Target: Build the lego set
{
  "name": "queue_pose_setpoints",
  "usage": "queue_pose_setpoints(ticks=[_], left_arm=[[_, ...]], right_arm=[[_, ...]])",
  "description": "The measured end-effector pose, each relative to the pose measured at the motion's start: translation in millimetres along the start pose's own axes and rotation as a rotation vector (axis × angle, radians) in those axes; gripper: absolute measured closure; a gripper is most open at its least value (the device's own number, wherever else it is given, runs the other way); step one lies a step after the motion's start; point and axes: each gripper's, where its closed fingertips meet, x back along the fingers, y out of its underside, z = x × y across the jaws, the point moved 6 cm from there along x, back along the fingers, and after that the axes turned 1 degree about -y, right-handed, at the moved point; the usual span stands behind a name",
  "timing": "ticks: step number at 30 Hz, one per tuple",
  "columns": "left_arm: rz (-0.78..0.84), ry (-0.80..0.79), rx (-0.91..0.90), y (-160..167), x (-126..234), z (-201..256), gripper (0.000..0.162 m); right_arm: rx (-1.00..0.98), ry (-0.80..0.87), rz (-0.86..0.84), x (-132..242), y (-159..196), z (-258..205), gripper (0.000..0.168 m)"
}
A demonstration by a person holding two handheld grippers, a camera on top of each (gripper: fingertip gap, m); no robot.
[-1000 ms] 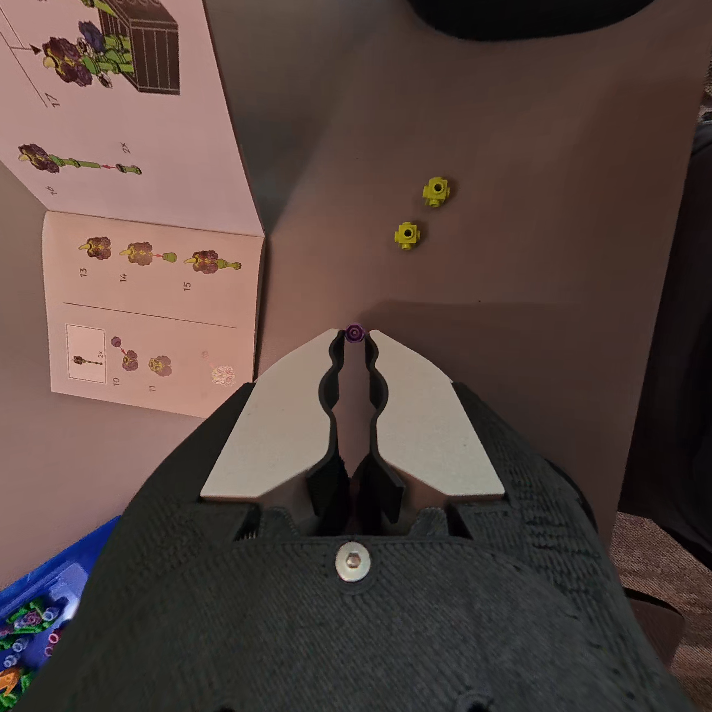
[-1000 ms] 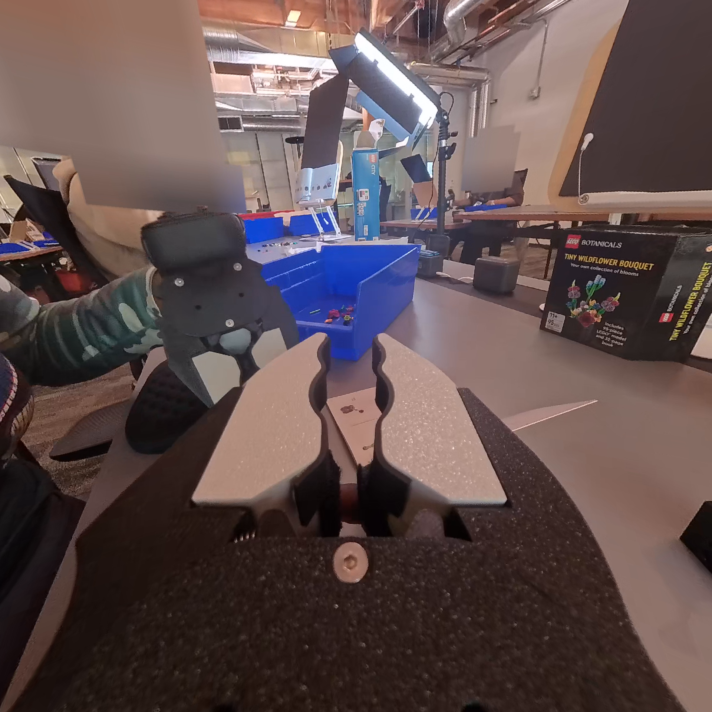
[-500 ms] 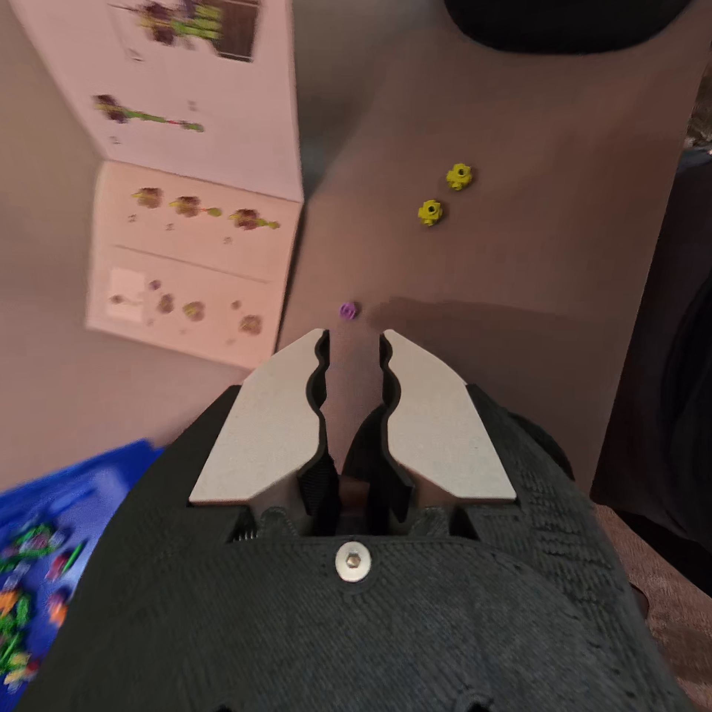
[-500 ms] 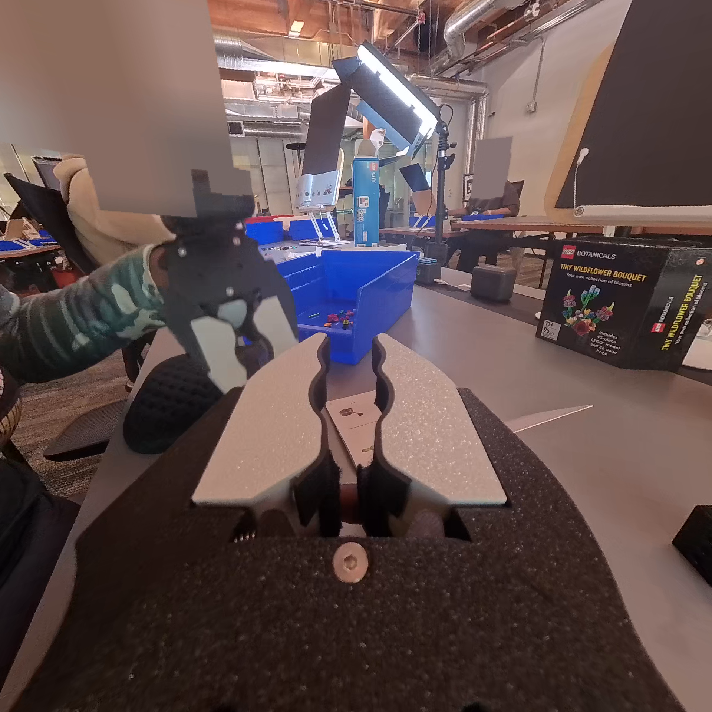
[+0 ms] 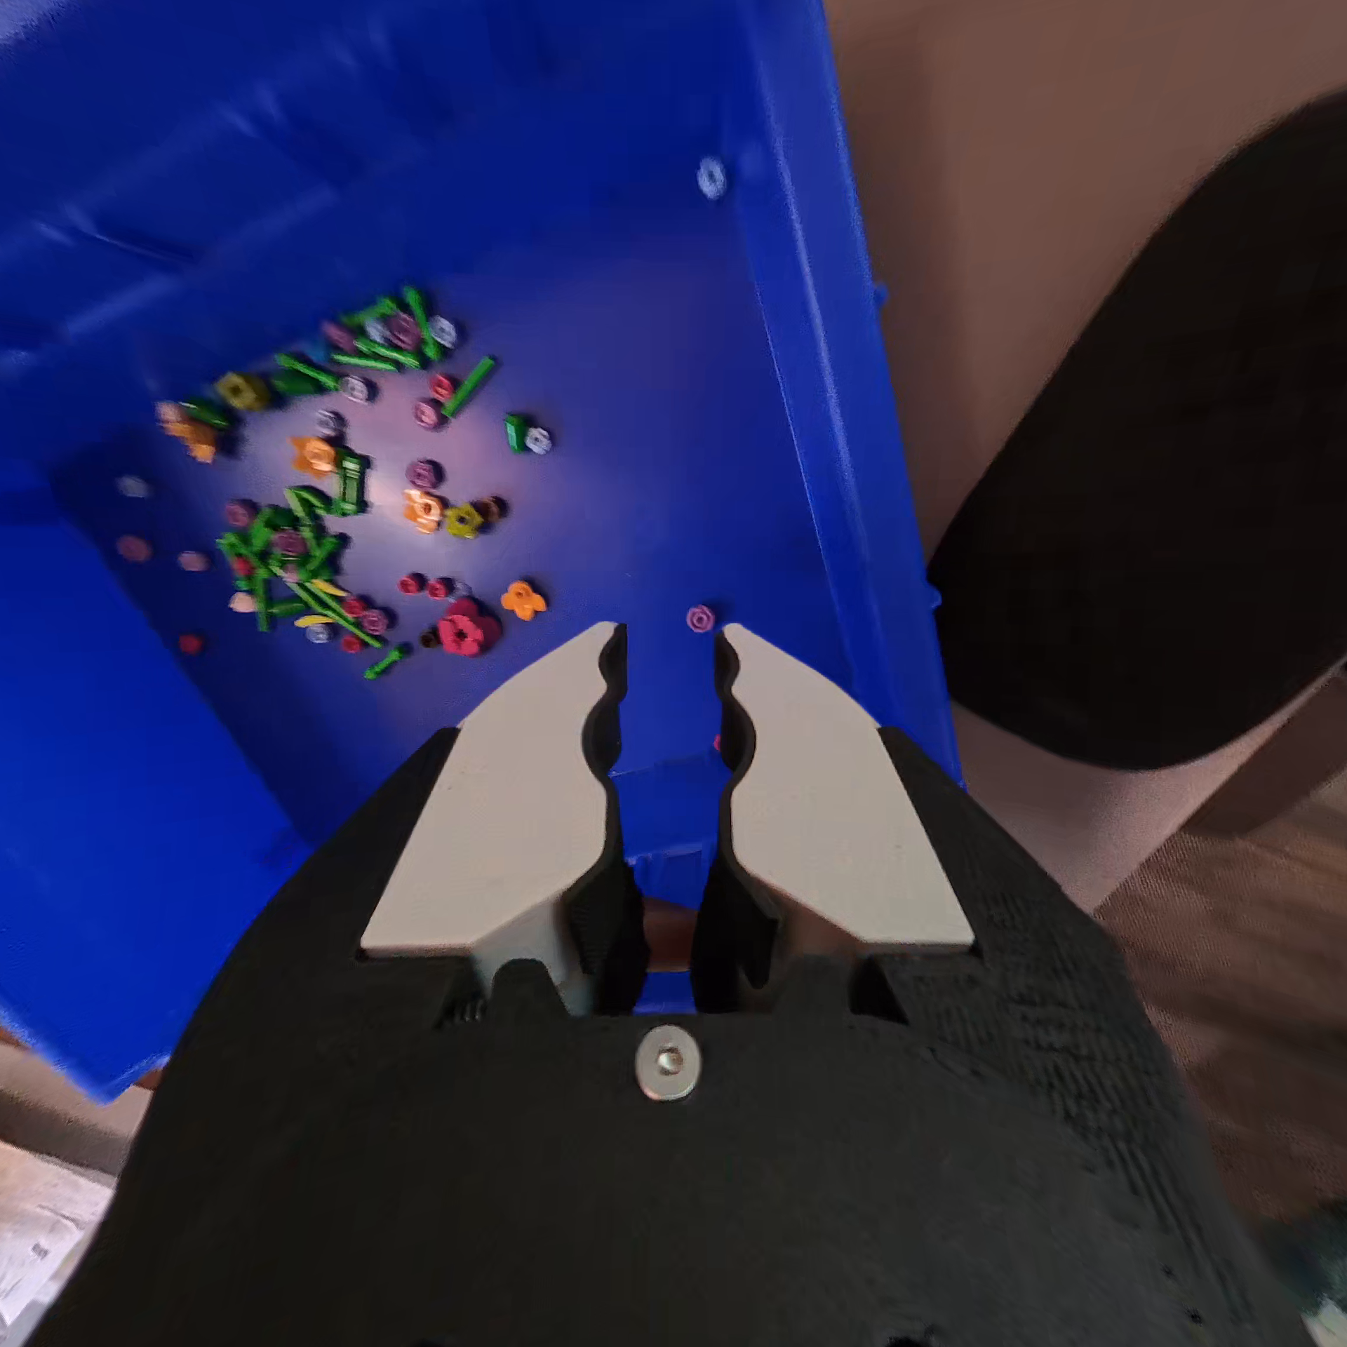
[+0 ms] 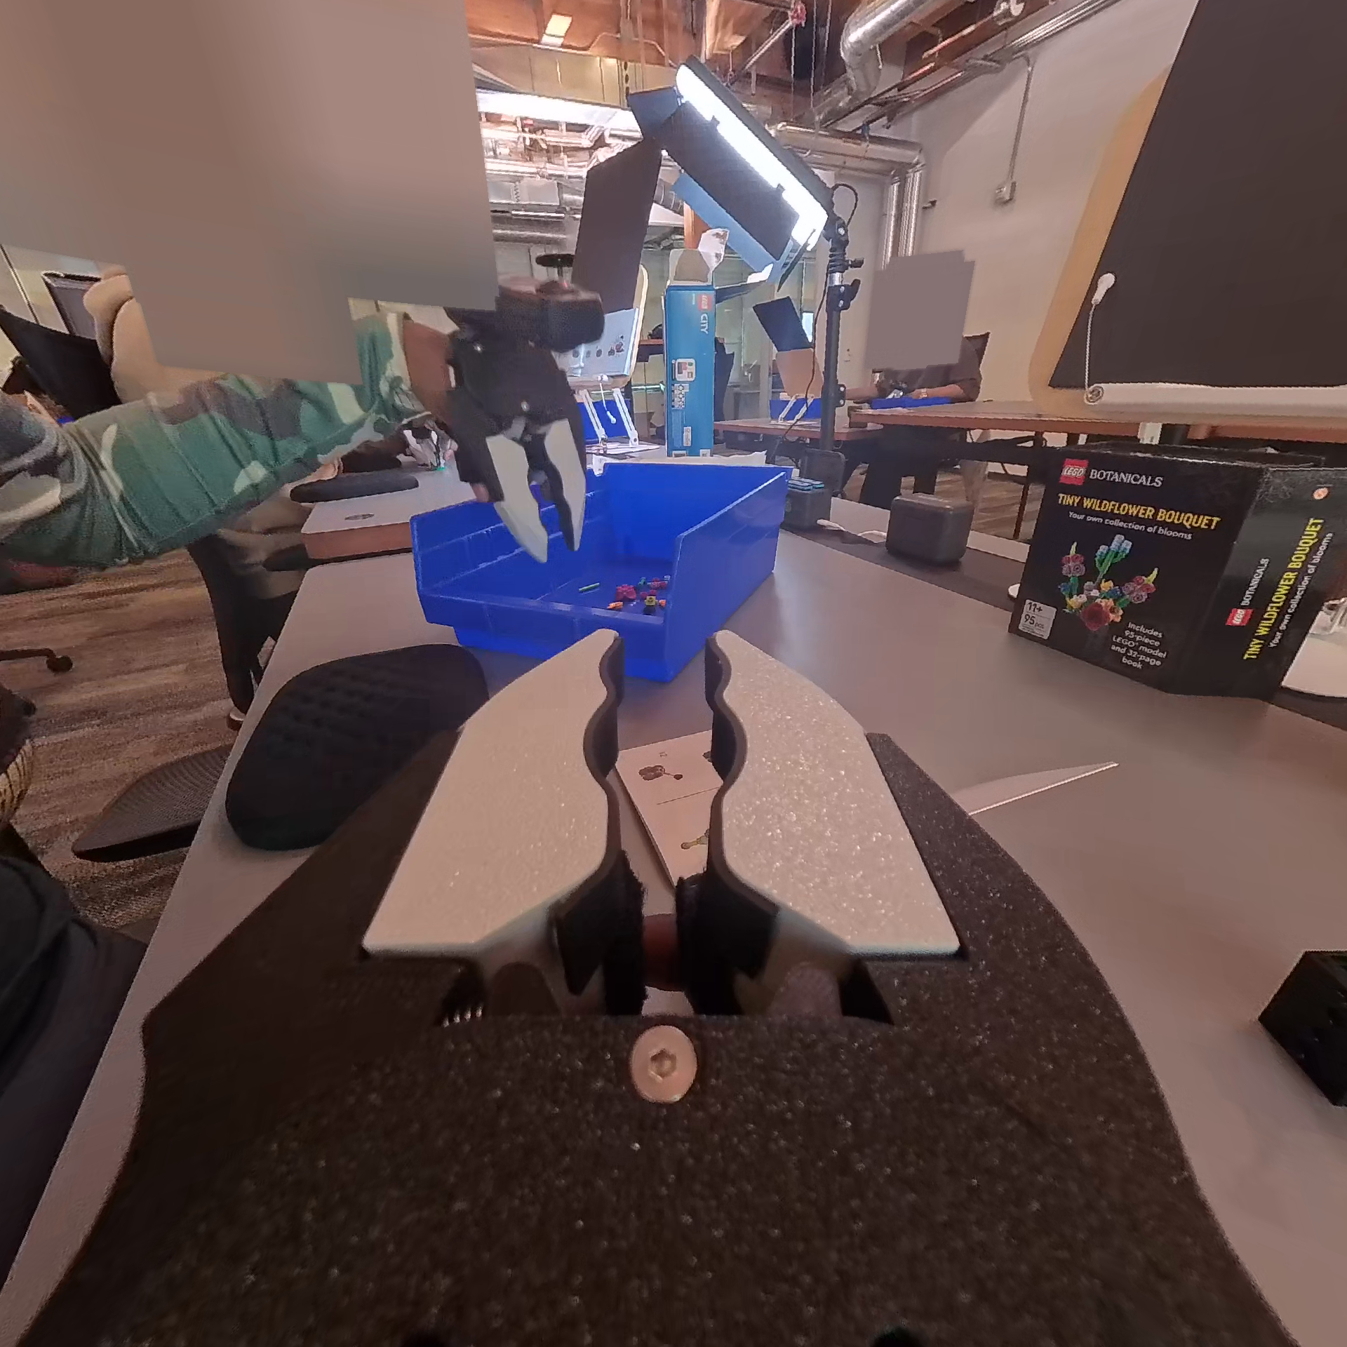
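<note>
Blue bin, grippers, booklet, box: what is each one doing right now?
Blue bin: open on top, small loose pieces inside.
Left gripper: open, empty, over the bin.
Right gripper: open, empty, above the table.
Instruction booklet: open, flat on the table.
Black set box: upright on the table.

Blue bin (image 5: 802, 306) holding loose lego pieces (image 5: 350, 496) in green, orange, red, purple, yellow and pale lilac; a single purple round piece (image 5: 700, 619) lies apart. Left hand-held gripper (image 5: 669, 635): pale grey fingers on a black textured body. Right hand-held gripper (image 6: 663, 641): speckled silver-grey fingers, black body. Sleeve (image 6: 204, 452): green camouflage pattern. Table (image 6: 911, 641): grey. Box (image 6: 1166, 583): black with multicoloured flowers. Booklet (image 6: 667, 794): white.
</note>
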Motion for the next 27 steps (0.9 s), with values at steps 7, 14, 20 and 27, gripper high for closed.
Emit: queue_pose_setpoints(ticks=[7, 14, 20, 27], left_arm=[[-0.161, 0.095, -0.021, 7.3, -39.5, 3.9, 0.137], [-0.211, 0.108, -0.001, 16.1, -54.2, 4.7, 0.137], [-0.267, 0.104, -0.016, 19.6, -60.9, 5.8, 0.137], [-0.268, 0.104, -0.019, 19.3, -62.1, 6.1, 0.154]], right_arm=[[-0.015, 0.003, 0.005, 0.4, 0.1, 1.7, 0.147], [-0.020, 0.003, 0.002, 0.4, 0.5, 1.9, 0.147], [-0.018, 0.002, -0.002, 0.0, 0.9, 1.7, 0.147], [-0.016, 0.003, -0.004, 0.0, 0.8, 1.7, 0.147]])
